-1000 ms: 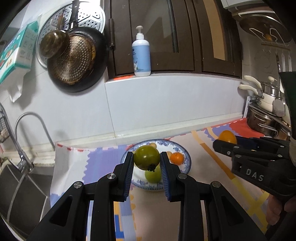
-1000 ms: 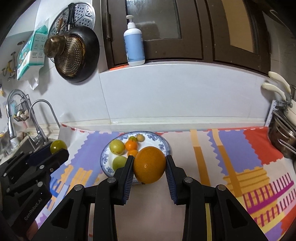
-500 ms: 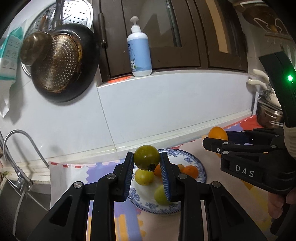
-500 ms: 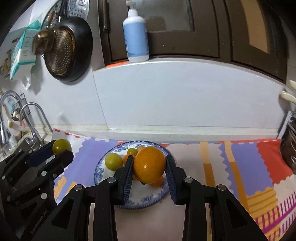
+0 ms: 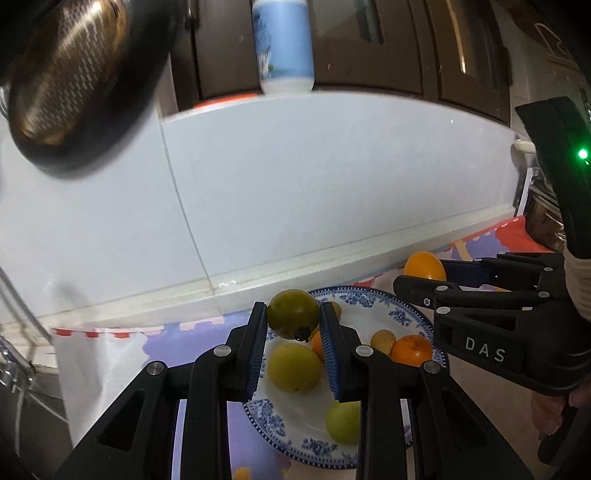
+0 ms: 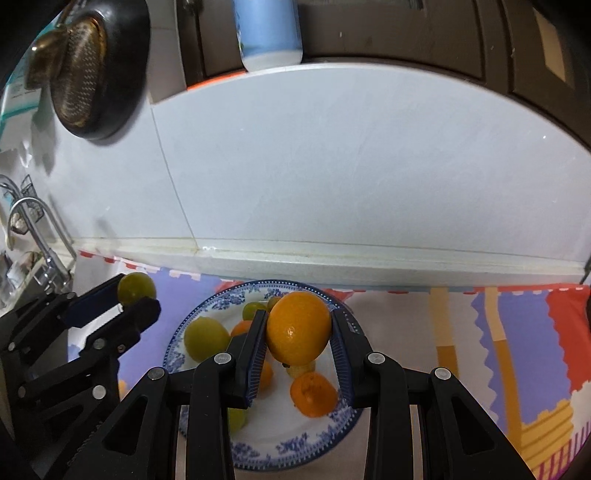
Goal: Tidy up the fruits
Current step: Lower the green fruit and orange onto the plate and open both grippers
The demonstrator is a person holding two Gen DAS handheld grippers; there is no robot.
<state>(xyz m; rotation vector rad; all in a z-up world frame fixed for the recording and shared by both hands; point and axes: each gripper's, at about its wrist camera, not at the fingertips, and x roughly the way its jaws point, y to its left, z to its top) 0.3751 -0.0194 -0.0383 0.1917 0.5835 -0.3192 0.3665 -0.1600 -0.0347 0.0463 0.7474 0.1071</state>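
My left gripper is shut on a dark green fruit and hangs over the far left rim of a blue-patterned white plate. My right gripper is shut on a large orange above the same plate. The plate carries several small fruits: yellow-green ones and small oranges. In the right wrist view the left gripper shows at the left with its green fruit. In the left wrist view the right gripper shows at the right with the orange.
The plate lies on a colourful patterned mat close to a white tiled wall. A sink tap is at the left. A black pan with a strainer hangs on the wall, and a soap bottle stands on the ledge above.
Both grippers have moved forward and down toward the plate and the wall, each still holding its fruit. The plate now lies right under the fingers.
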